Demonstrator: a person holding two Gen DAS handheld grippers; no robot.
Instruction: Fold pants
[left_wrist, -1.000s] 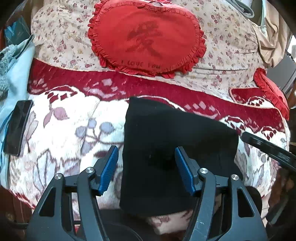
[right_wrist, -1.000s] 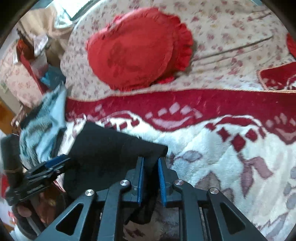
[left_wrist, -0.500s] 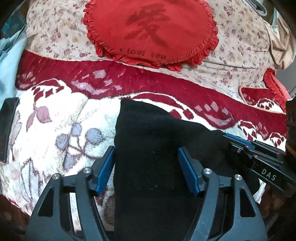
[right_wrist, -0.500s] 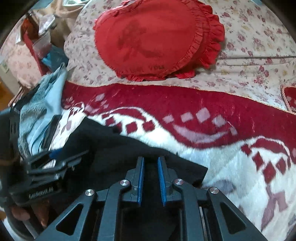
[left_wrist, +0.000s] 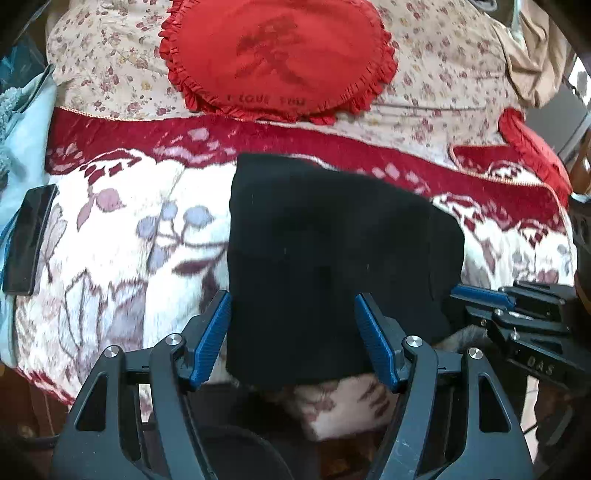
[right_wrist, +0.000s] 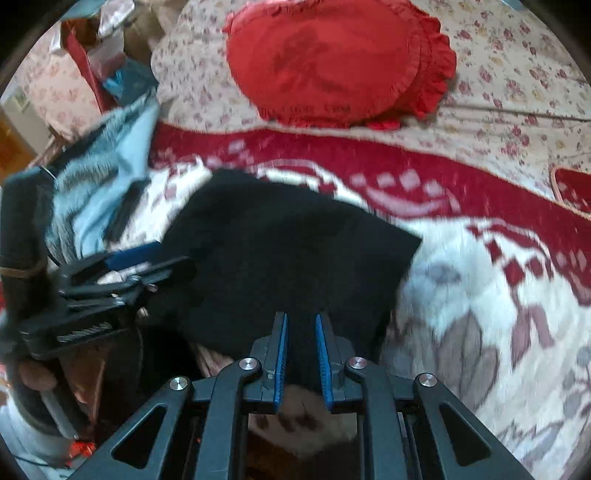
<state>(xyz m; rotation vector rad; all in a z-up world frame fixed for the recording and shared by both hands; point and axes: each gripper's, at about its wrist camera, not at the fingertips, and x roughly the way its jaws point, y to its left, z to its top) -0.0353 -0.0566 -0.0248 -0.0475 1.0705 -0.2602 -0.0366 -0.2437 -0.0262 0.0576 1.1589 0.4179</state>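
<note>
Black pants (left_wrist: 325, 258) lie folded into a compact block on the floral blanket (left_wrist: 122, 266), their near edge hanging over the front of the bed. My left gripper (left_wrist: 293, 325) hovers open above the near left part of the block, one blue pad (left_wrist: 214, 332) at the cloth's left edge and the other over the cloth. The right gripper (right_wrist: 301, 332) is shut on a bunch of black cloth at the near right edge of the pants (right_wrist: 280, 251). Each view catches the other gripper from the side: the right gripper (left_wrist: 517, 306) and the left gripper (right_wrist: 122, 266).
A red heart cushion (left_wrist: 280, 59) lies at the back on a flowered cover. At the left, a black phone (left_wrist: 27, 240) rests beside a light blue garment (left_wrist: 22, 140). A second red cushion (left_wrist: 532, 144) sits at the right. The bed's front edge runs just under the grippers.
The left jaws have spread slightly wider. Both grippers pushed in over the pants, then drew back toward the bed's front edge. The right gripper has kept its hold on the black cloth.
</note>
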